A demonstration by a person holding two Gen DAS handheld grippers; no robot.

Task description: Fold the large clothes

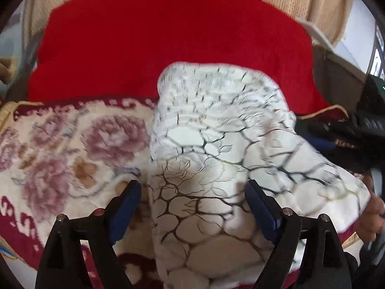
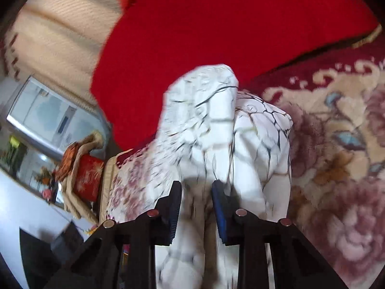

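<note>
A white garment (image 1: 216,144) with a dark crackle print lies bunched on a flowered blanket (image 1: 72,149). My left gripper (image 1: 192,192) stands open wide just over its near end. The left pad (image 1: 130,200) is over the blanket and the right pad (image 1: 259,207) is at the cloth. In the right wrist view the same white garment (image 2: 216,125) rises in a blurred fold. My right gripper (image 2: 197,204) has narrow jaws with a bunch of this cloth filling the gap between the pads.
A red blanket (image 1: 168,41) covers the far side, with a cream knitted cover (image 2: 60,36) behind it. A person's hand (image 1: 371,214) and dark gear (image 1: 365,125) are at the right edge of the left wrist view. Furniture and a red cushion (image 2: 86,178) stand off to the left.
</note>
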